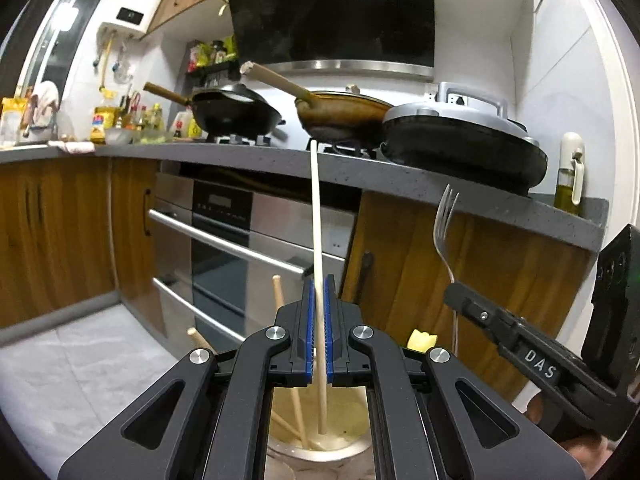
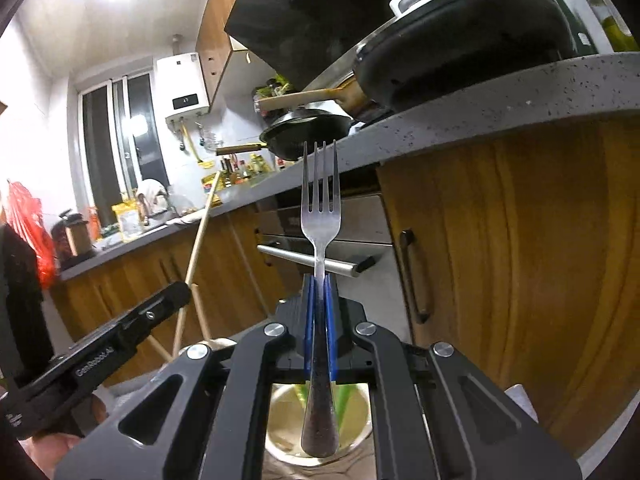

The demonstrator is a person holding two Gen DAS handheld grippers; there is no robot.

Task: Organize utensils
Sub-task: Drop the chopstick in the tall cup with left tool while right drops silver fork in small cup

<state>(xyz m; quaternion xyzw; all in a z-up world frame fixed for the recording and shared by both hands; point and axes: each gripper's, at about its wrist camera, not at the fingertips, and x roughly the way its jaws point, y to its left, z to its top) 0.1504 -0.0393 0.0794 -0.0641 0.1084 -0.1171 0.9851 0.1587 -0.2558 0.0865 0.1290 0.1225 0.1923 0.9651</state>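
Observation:
My left gripper (image 1: 319,284) is shut on a pale wooden chopstick (image 1: 316,216) that stands upright, its lower end inside a cream-lined metal cup (image 1: 352,436) below the jaws. More chopsticks (image 1: 280,300) lean in that cup. My right gripper (image 2: 320,280) is shut on a steel fork (image 2: 320,208), tines up, its dark handle end over a second metal cup (image 2: 360,408) holding green sticks. In the left wrist view the fork (image 1: 444,220) and right gripper (image 1: 450,294) show at right. In the right wrist view the chopstick (image 2: 202,224) and left gripper (image 2: 182,286) show at left.
A grey speckled counter (image 1: 360,168) runs above and ahead, carrying black pans (image 1: 236,112), a brown wok (image 1: 344,114) and an electric griddle (image 1: 464,140). Below it are a steel oven (image 1: 240,240) and wooden cabinet doors (image 2: 520,240). Grey floor (image 1: 60,360) lies at left.

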